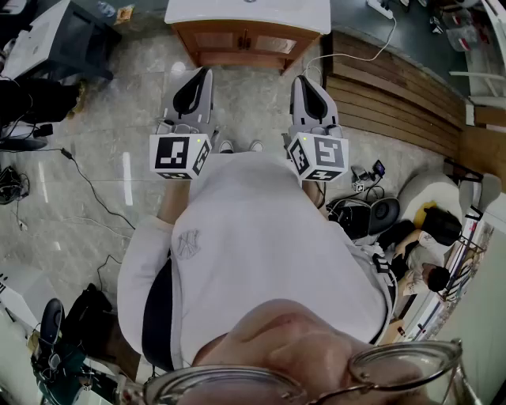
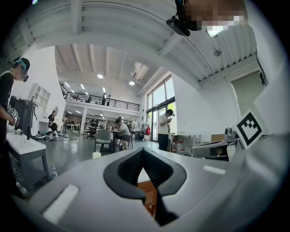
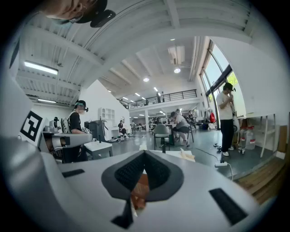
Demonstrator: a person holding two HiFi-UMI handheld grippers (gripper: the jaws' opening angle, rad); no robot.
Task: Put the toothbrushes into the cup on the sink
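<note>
My left gripper (image 1: 204, 73) and right gripper (image 1: 301, 79) are held level, side by side in front of the person's chest. Both point at a wooden cabinet (image 1: 245, 41) with a white top (image 1: 247, 12) a short way ahead. The left gripper (image 2: 142, 150) has its jaws closed tip to tip with nothing between them. The right gripper (image 3: 145, 153) is shut the same way and empty. The cabinet's wood (image 2: 148, 195) shows through the gap below each pair of jaws. No toothbrush or cup shows in any view.
Wooden planks (image 1: 395, 95) lie on the floor to the right of the cabinet. A white cable runs to a power strip (image 1: 380, 7). Black equipment (image 1: 47, 39) and cables sit at the left, bags and gear (image 1: 379, 213) at the right. People stand and sit farther off (image 3: 226, 113).
</note>
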